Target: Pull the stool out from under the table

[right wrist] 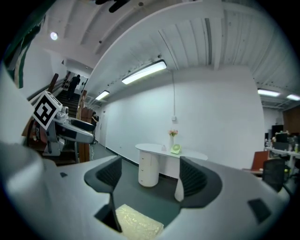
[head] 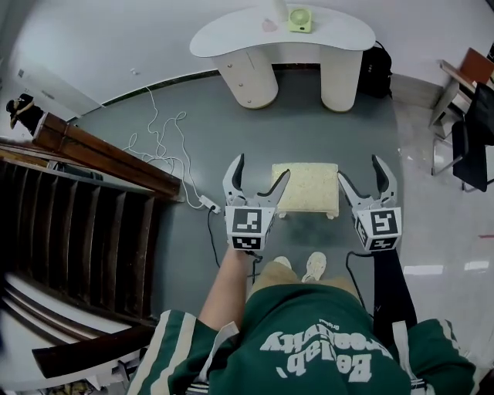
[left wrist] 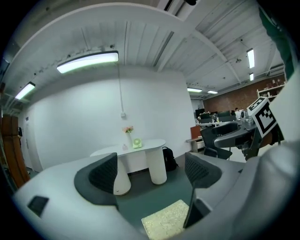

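Note:
A low stool (head: pixel 307 187) with a cream cushioned top stands on the grey floor, out in the open well in front of the white table (head: pixel 282 35). My left gripper (head: pixel 256 179) hangs open at the stool's left edge, and my right gripper (head: pixel 361 179) hangs open at its right edge. Neither holds anything. The stool's top (left wrist: pixel 168 222) shows low between the jaws in the left gripper view, with the table (left wrist: pixel 129 149) behind. In the right gripper view the stool (right wrist: pixel 137 221) lies low and left, the table (right wrist: pixel 171 153) beyond.
A small green fan (head: pixel 299 19) and a vase sit on the table. A black bag (head: pixel 376 71) rests by its right leg. A wooden stair rail (head: pixel 104 158) runs on the left, a white cable and plug (head: pixel 207 203) lie on the floor, office chairs (head: pixel 468 127) stand right.

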Action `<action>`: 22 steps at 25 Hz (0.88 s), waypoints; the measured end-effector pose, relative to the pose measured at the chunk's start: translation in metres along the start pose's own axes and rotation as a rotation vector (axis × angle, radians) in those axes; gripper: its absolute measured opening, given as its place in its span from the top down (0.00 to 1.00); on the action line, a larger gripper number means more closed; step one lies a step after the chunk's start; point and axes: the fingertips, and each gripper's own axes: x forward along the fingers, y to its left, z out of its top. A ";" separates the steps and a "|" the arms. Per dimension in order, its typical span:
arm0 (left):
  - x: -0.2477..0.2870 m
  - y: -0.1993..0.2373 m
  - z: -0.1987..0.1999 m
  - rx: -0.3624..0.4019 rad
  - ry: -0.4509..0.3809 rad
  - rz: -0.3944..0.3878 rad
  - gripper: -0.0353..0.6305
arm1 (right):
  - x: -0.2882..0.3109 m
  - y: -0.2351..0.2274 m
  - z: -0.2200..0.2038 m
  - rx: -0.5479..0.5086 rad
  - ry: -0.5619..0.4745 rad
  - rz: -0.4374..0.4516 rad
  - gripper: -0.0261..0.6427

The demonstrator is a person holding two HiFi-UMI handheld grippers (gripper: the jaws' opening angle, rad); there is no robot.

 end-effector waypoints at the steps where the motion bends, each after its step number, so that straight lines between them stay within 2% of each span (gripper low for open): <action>1: 0.000 0.004 0.004 -0.001 -0.015 0.005 0.26 | 0.002 -0.001 0.004 -0.006 -0.011 -0.006 0.37; 11: 0.002 0.015 0.041 -0.053 -0.131 0.032 0.27 | 0.017 0.006 0.037 -0.053 -0.087 -0.028 0.41; 12: 0.001 0.017 0.047 -0.054 -0.149 0.042 0.33 | 0.018 0.006 0.041 -0.062 -0.093 -0.030 0.42; 14: -0.002 0.021 0.058 -0.052 -0.186 0.066 0.56 | 0.018 0.006 0.048 -0.072 -0.106 -0.031 0.47; 16: -0.003 0.022 0.066 -0.051 -0.208 0.075 0.63 | 0.018 0.004 0.051 -0.067 -0.111 -0.027 0.59; 19: -0.004 0.021 0.075 -0.029 -0.233 0.100 0.74 | 0.013 -0.002 0.056 -0.084 -0.124 -0.044 0.89; 20: -0.005 0.021 0.077 -0.019 -0.242 0.118 0.88 | 0.010 -0.003 0.059 -0.093 -0.133 -0.047 0.96; 21: -0.006 0.021 0.078 -0.011 -0.248 0.129 0.94 | 0.007 -0.004 0.061 -0.094 -0.142 -0.048 0.96; 22: -0.006 0.019 0.079 -0.009 -0.250 0.131 0.94 | 0.005 -0.005 0.063 -0.088 -0.148 -0.046 0.96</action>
